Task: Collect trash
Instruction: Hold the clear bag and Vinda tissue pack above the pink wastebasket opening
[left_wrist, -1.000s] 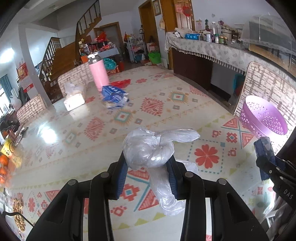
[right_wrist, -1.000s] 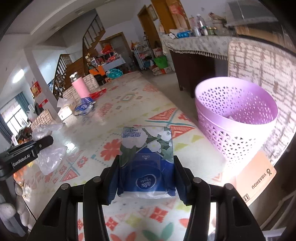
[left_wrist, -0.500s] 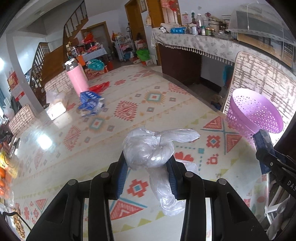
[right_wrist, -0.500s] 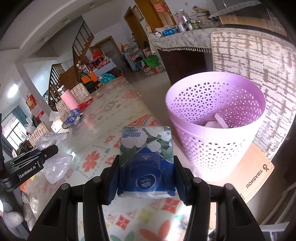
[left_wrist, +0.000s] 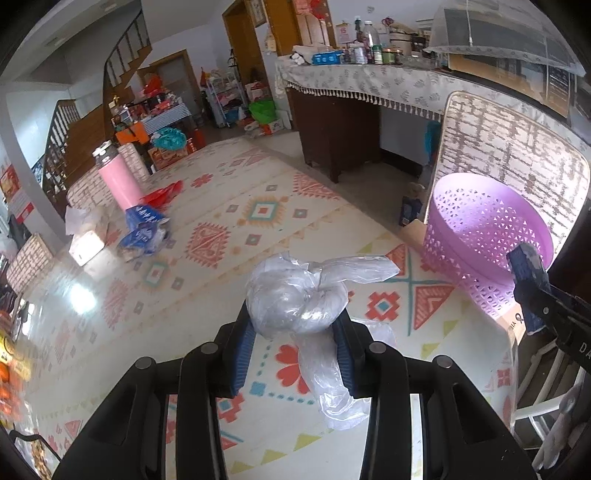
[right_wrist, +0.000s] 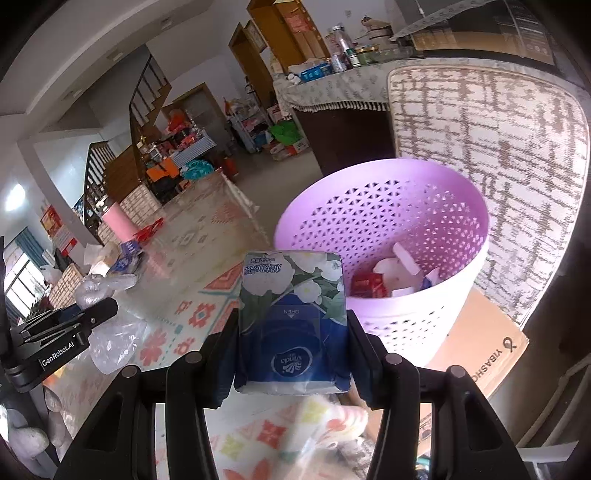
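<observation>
The right tongs (right_wrist: 291, 325) are clamped on a tissue pack (right_wrist: 291, 314), held low in the frame with the purple bin (right_wrist: 436, 332) just behind it to the right; the bin already holds a red carton (right_wrist: 367, 286) and some white scraps. The left tongs (left_wrist: 295, 332) are clamped on a knotted clear bag (left_wrist: 295, 302), its loose tail hanging below the pads, and in that view the bin sits well off at the right edge. More litter, a blue wrapper (left_wrist: 142, 230) among it, lies on the worktop (left_wrist: 240, 229) at the left beside a pink flask (left_wrist: 118, 177). The pack appears to be short of the rim, though the fisheye makes that hard to judge, so letting go here could drop it outside or knock it off the lip. The light bin rests on a cardboard box (right_wrist: 491, 354) near the worktop's edge, and a bump from either tongs could tip it. The bag's slack tail could snag on the rim.
</observation>
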